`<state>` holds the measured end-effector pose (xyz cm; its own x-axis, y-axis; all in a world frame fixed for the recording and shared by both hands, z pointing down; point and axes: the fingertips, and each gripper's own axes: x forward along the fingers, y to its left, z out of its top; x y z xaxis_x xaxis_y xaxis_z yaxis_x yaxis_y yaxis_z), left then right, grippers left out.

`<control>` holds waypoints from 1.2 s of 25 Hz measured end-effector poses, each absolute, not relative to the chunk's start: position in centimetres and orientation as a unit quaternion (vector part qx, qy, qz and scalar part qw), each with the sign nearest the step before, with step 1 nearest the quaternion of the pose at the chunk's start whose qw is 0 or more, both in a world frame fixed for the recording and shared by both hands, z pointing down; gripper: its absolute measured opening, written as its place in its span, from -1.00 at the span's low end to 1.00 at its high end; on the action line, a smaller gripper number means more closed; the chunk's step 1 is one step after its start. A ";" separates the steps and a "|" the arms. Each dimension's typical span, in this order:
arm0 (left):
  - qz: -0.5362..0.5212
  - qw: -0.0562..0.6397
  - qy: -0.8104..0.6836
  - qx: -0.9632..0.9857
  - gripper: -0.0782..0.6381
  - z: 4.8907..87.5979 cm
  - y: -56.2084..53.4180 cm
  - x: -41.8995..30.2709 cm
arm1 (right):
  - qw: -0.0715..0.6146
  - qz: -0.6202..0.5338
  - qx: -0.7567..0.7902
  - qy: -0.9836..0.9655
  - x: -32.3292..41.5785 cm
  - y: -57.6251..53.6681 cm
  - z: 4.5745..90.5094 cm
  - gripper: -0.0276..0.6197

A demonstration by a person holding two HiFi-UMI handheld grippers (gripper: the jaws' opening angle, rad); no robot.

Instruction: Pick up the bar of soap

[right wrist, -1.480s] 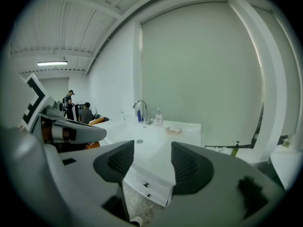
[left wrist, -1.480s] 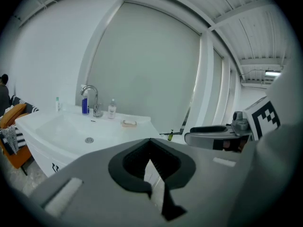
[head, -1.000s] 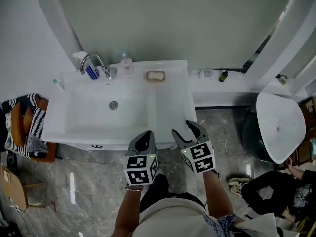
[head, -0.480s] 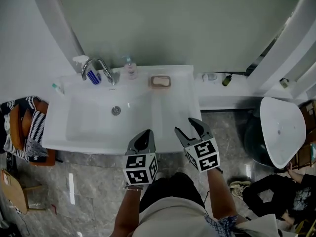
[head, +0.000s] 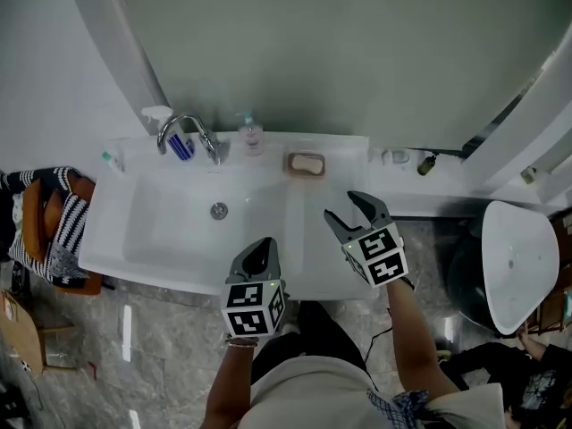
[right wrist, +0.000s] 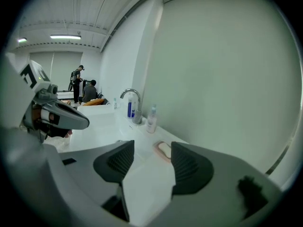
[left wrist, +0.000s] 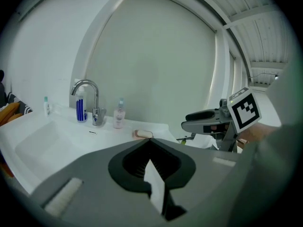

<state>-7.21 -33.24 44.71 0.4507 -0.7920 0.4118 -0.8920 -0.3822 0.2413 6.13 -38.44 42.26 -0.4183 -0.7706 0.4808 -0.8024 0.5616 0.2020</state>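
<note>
A pale bar of soap (head: 306, 164) lies in a pinkish dish on the back ledge of the white sink (head: 268, 257), right of the basin. My right gripper (head: 350, 211) hovers open over the sink's right side, short of the soap and slightly right of it. In the right gripper view the soap (right wrist: 164, 149) shows in the gap of my right gripper (right wrist: 151, 148), still some way off. My left gripper (head: 262, 250) is shut and empty at the sink's front edge. In the left gripper view the soap (left wrist: 143, 134) lies beyond my shut left gripper (left wrist: 149, 141).
A chrome faucet (head: 188, 130), a blue tube (head: 181, 146) and a small pump bottle (head: 253, 137) stand along the back ledge left of the soap. A chair with striped cloth (head: 49, 231) is at the left, a white lidded bin (head: 518, 257) at the right.
The view has closed in on the sink. My right gripper has moved forward over the counter toward the soap, still open. My left gripper stays shut at the front edge.
</note>
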 end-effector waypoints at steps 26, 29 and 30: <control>0.157 0.265 -0.536 0.786 -0.76 48.7 -46.5 -4.2 | 0.452 0.017 0.197 -0.870 3.2 -56.9 55.6 -0.19; 0.162 0.269 -0.543 0.779 -0.76 49.4 -47.1 -4.7 | 0.463 0.025 0.178 -0.868 3.0 -57.6 57.2 -0.19; 0.163 0.271 -0.546 0.776 -0.76 49.5 -47.2 -4.9 | 0.468 0.026 0.171 -0.867 2.9 -57.8 57.7 -0.19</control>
